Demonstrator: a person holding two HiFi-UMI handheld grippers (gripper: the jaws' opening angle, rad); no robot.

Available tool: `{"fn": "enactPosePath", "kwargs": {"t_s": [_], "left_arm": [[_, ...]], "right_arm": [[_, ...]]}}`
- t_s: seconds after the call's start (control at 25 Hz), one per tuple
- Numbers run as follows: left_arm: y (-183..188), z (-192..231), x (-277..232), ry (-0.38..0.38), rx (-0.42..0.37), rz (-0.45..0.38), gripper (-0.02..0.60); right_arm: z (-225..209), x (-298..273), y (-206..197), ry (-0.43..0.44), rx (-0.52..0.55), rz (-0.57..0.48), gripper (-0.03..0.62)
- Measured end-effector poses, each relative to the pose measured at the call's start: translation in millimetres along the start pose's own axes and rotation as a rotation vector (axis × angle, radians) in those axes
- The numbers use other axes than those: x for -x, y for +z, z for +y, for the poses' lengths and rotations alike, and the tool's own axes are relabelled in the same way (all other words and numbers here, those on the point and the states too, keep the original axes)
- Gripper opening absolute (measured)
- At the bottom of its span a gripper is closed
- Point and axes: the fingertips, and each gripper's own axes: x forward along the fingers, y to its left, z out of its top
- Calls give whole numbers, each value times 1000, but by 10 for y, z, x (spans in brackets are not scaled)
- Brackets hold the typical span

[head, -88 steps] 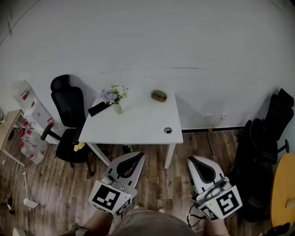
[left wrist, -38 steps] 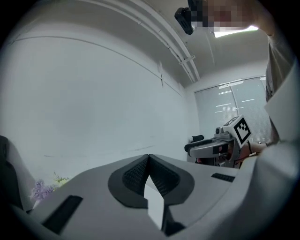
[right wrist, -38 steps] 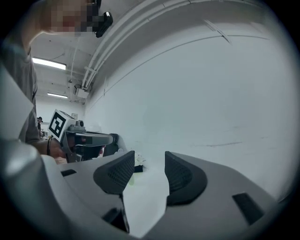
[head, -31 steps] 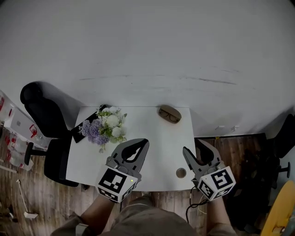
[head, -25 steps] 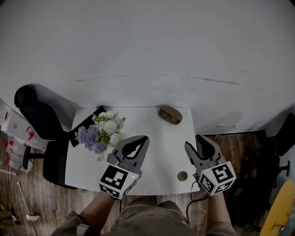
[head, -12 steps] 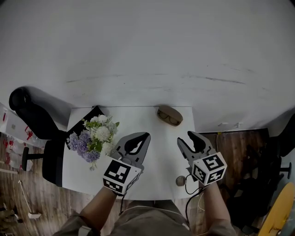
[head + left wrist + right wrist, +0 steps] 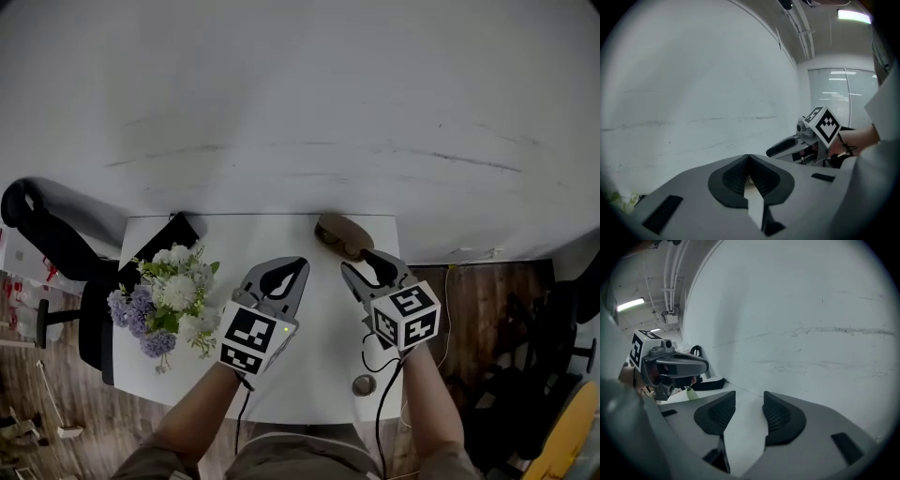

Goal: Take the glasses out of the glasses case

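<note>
The brown glasses case (image 7: 330,228) lies at the far edge of the white table (image 7: 244,242), close to the wall. Dark glasses frames seem to show at its near side, partly hidden. My right gripper (image 7: 360,262) hangs just in front of the case and covers its near right end. Its jaws stand open with only bare table between them (image 7: 749,404). My left gripper (image 7: 300,263) is left of the case and a little nearer to me. Its tips meet, shut on nothing (image 7: 749,158). Neither gripper view shows the case.
A bunch of white and purple flowers (image 7: 165,302) stands at the table's left. A flat black object (image 7: 156,246) lies at the far left corner. A round cable hole (image 7: 363,384) sits near the front right edge. A black chair (image 7: 37,234) stands left of the table.
Both grippers have moved forward and down over the table toward the case. The right one now overlaps the case's near end. The flowers have slid left and nearer in the head view.
</note>
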Motion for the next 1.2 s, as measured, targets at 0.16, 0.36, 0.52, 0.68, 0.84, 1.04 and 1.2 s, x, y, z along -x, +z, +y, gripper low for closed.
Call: {"fn": "enactPosePath", "kwargs": {"t_s": [0.16, 0.36, 0.52, 0.68, 0.84, 1.04, 1.2], "left_arm": [[-289, 190, -365, -2, 52, 35, 15], [-641, 323, -691, -2, 107, 79, 15], [-937, 313, -941, -7, 138, 121, 15], [-1175, 271, -1170, -27, 138, 151, 15], [-1350, 279, -1397, -38, 145, 166, 15], [-1693, 286, -1718, -37, 143, 273, 15], [-1643, 270, -1805, -66, 190, 217, 15]], "right_arm": [[-137, -355, -263, 19, -24, 50, 205], [-268, -698, -695, 42, -66, 118, 201], [-396, -877, -962, 37, -88, 156, 199], [-468, -989, -1084, 35, -87, 171, 196], [-505, -1027, -1117, 28, -53, 176, 195], [-526, -1040, -1106, 39, -32, 186, 195], [-567, -1036, -1077, 41, -13, 198, 195]]}}
